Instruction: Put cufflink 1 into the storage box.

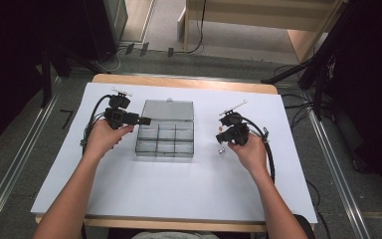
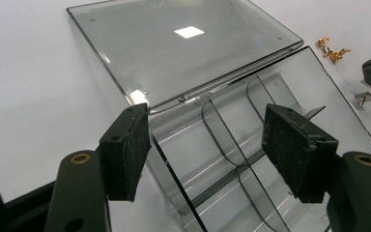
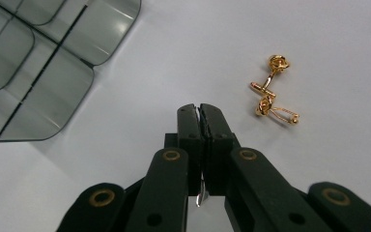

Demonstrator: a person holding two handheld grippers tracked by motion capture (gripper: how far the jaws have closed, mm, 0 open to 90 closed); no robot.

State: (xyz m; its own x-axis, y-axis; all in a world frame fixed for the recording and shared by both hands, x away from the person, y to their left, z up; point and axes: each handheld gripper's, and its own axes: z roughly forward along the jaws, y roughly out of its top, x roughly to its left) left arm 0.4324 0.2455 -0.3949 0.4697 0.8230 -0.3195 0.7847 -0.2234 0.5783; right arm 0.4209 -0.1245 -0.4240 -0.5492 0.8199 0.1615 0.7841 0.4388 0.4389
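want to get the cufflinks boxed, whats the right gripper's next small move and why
Probably open the right gripper and ease it toward the gold cufflinks: its jaws look shut on nothing, the cufflinks lie loose on the table just ahead, and the box already stands open.

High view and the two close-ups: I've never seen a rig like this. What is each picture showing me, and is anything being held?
There is no machine here. A person holds a hand-operated two-jaw tool in each hand. The high view looks down on the table from above the person's side. Each close-up comes from a camera riding on one tool, looking along its black jaws.

On the white sheet lies a clear grey compartment box with its lid folded open. To its right lie gold cufflinks and a small silver piece.

The left tool is open by the box and grips nothing. The right tool is shut beside the gold cufflinks. A glint of silver shows between its jaws, but I cannot tell whether it is gripped.
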